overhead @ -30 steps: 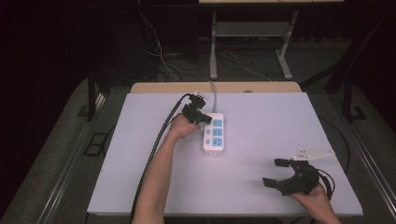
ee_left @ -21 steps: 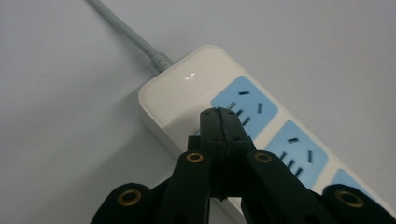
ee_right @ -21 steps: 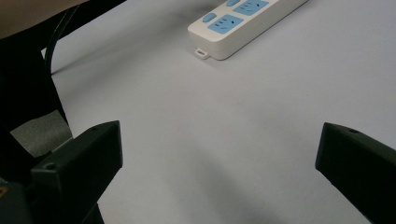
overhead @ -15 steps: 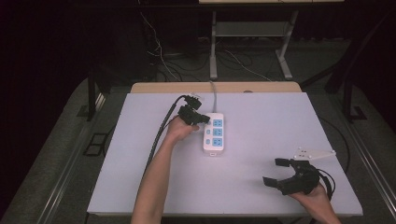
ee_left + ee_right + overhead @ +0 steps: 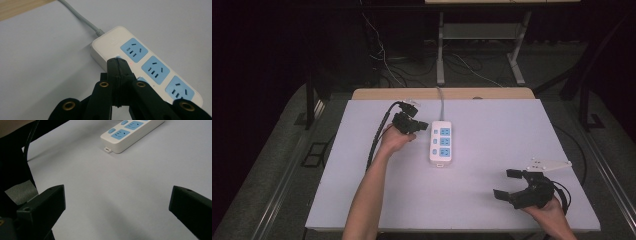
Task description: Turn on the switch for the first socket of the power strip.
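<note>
Over the worktop we are hovering the pinched-together left claw at the power strip, judging it light, rigid and slick, best gripped across its narrow sides, while the right claw is gaping empty.

left gripper now drawn back to the left of the white power strip, its closed tips off the strip's near edge, the left hand and forearm angled further left than a second ago
</note>
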Demonstrator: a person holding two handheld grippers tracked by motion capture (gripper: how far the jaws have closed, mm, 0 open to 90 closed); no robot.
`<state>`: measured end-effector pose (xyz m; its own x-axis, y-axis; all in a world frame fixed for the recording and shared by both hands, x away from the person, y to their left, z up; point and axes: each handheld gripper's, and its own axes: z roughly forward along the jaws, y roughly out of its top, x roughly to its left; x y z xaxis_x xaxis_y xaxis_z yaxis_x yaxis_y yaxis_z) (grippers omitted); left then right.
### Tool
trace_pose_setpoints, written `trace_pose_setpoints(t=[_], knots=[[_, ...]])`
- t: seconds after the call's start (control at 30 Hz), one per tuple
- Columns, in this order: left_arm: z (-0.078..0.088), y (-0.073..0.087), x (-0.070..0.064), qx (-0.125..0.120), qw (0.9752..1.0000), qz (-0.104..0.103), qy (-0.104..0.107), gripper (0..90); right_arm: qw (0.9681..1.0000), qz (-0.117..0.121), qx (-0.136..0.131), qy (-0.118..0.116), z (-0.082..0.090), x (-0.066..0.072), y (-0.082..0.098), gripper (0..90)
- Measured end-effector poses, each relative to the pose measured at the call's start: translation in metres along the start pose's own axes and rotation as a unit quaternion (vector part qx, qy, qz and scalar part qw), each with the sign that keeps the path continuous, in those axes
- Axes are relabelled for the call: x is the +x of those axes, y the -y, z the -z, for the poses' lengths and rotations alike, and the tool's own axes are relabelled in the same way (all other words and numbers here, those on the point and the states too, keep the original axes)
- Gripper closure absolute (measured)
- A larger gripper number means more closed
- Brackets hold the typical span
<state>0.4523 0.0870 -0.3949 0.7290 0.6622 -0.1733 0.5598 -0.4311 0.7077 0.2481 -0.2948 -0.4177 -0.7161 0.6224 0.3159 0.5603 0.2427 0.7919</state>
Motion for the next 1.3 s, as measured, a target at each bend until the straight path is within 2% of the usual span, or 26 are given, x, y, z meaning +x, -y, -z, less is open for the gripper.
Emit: trace_pose_setpoints(t=[0.33, 0.6, 0.67, 0.9, 1.13, 1.3], knots=[[0.027, 0.009, 0.002, -0.031, 0.9993, 0.016, -0.01, 88.8, 1.0, -0.001, 0.001, 0.0, 0.0, 0.0, 0.001, 0.2], [0.047, 0.016, -0.002, -0.051, 0.9982, 0.02, -0.023, 80.7, 1.0, -0.001, 0.0, 0.001, 0.001, 0.0, 0.001, 0.2], [0.052, 0.018, -0.003, -0.059, 0.9977, 0.028, -0.021, 78.5, 1.0, -0.001, 0.0, 0.001, 0.001, 0.0, 0.001, 0.2], [0.066, 0.028, -0.01, -0.076, 0.9961, 0.044, -0.014, 56.1, 1.0, -0.002, 0.0, 0.001, 0.001, 0.0, 0.001, 0.3], [0.075, 0.046, -0.018, -0.087, 0.9952, 0.045, 0.005, 33.7, 1.0, -0.003, 0.0, 0.001, 0.001, 0.0, 0.001, 0.2], [0.081, 0.053, -0.025, -0.088, 0.9953, 0.039, 0.012, 20.9, 1.0, -0.003, -0.001, 0.001, 0.001, 0.0, 0.001, 0.3]])
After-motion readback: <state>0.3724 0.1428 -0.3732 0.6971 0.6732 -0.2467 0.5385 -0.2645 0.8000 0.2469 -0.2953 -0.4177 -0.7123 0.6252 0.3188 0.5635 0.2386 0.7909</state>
